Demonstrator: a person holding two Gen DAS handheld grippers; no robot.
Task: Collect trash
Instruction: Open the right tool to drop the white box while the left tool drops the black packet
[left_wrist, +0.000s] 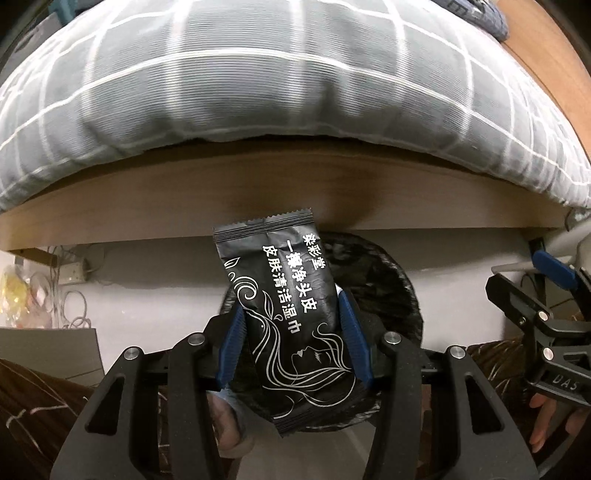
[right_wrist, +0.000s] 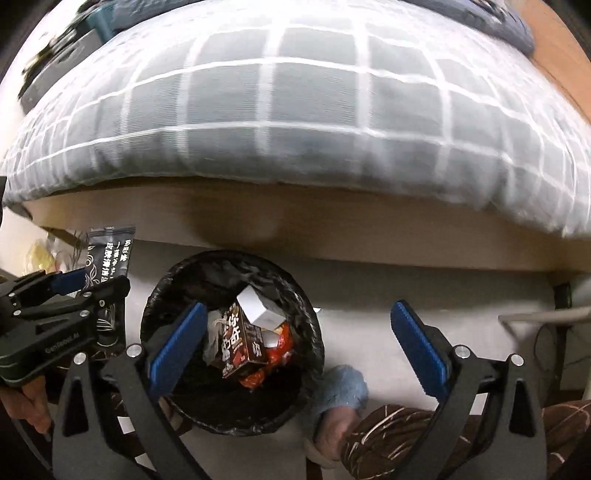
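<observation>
A black wet-wipe packet with white lettering and a line drawing stands upright between the blue pads of my left gripper, which is shut on it. Behind and below it is a round bin with a black liner. In the right wrist view the bin holds a brown carton, a white box and a red wrapper. My right gripper hangs above the bin's right side, open wide with nothing between its pads. The left gripper with the packet sits left of the bin.
A bed with a grey checked duvet on a wooden frame runs across behind the bin. A foot in a light blue slipper and brown patterned trouser legs are beside the bin. Cables and a power strip lie under the bed.
</observation>
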